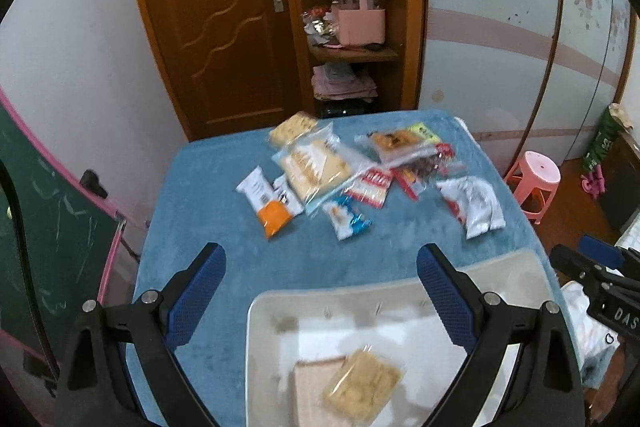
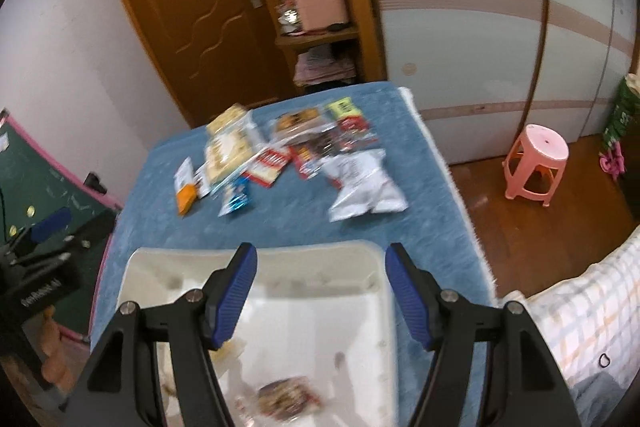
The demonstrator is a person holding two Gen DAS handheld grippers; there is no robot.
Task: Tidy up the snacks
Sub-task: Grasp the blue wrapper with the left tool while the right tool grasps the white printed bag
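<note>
Several snack packets lie scattered on the far half of a blue-covered table (image 1: 224,279). Among them are an orange and white packet (image 1: 266,201), a small blue packet (image 1: 346,217), a clear bag of yellow biscuits (image 1: 316,167) and a white bag (image 2: 364,187). A white bin (image 1: 400,291) stands at the near edge and holds a cracker packet (image 1: 360,387). The right wrist view shows a dark snack packet (image 2: 288,399) in the bin (image 2: 256,247). My left gripper (image 1: 320,259) hangs open and empty over the bin's far rim. My right gripper (image 2: 320,259) is open and empty above the bin.
A pink stool (image 2: 534,163) stands on the wooden floor right of the table. Behind the table are a brown door (image 1: 224,27) and a cluttered shelf (image 1: 352,27). A green chalkboard (image 1: 48,227) leans at the left. A checked cloth (image 2: 580,307) lies at the near right.
</note>
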